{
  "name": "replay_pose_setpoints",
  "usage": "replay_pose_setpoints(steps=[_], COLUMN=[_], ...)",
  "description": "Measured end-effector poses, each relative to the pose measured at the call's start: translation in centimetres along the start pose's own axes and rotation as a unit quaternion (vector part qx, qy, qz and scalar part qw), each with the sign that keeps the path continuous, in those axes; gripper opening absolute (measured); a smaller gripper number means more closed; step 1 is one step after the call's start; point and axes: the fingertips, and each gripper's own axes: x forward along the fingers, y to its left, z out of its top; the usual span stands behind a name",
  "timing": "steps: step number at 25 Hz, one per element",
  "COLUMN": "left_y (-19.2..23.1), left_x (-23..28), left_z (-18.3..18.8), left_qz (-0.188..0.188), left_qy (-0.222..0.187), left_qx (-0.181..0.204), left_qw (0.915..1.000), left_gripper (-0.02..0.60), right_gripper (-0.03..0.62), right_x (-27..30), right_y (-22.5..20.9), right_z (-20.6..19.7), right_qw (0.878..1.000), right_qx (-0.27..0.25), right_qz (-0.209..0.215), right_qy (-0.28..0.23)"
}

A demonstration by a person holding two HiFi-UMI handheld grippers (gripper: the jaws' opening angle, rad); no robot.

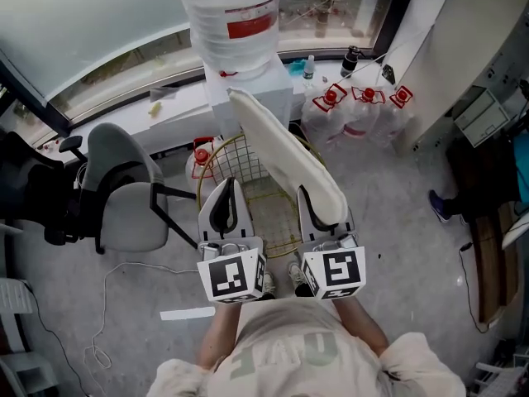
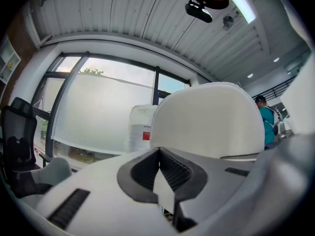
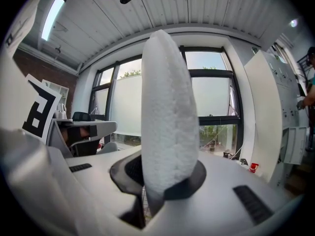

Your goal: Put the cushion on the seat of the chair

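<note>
The white cushion (image 1: 281, 155) stands on edge, pointing away from me, over a gold wire chair (image 1: 248, 160) whose seat (image 1: 277, 217) lies below my hands. My right gripper (image 1: 318, 205) is shut on the cushion's near end. In the right gripper view the cushion (image 3: 167, 112) rises upright out of the pinching pads of the right gripper (image 3: 165, 181). My left gripper (image 1: 225, 209) is level beside it on the left, shut, with nothing seen held. In the left gripper view the left gripper's (image 2: 158, 154) dark pads meet, and the cushion (image 2: 206, 117) stands to the right.
A grey office chair (image 1: 124, 197) stands at the left, with black chairs behind it. A water dispenser with a large bottle (image 1: 231, 23) stands just beyond the wire chair. Plastic bags with red handles (image 1: 355, 106) lie at the right, by a white cabinet (image 1: 463, 48).
</note>
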Motion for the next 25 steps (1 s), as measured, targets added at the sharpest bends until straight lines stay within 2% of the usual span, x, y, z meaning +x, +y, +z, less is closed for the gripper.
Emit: replay_pose_setpoints(steps=[7,16,20,25], left_y=[-1.2,-0.8,1.0,3.7], left_x=[1.3,1.1,1.6,1.6], left_z=[0.5,-1.2,-4.3,-12.0], left_qz=[0.02,0.046,0.061,0.086], left_qy=[-0.012,0.004,0.016,0.054], left_qx=[0.014,0.029,0.026,0.042], left_qw=[0.9996,0.9985,0.9977,0.994], left_gripper=[0.014,0.014,0.014,0.014], right_gripper=[0.054,0.054,0.054,0.054], right_x=[0.8,2.3,3.8,5.5], right_y=[-1.5,-2.8,-2.9,-2.6], right_z=[-0.4,-1.2,-3.9,-12.4], right_qw=[1.0,1.0,0.999,0.997], right_qx=[-0.015,-0.009,-0.003,0.015], right_qz=[0.018,0.021,0.025,0.043], right_qy=[-0.002,0.007,0.019,0.058])
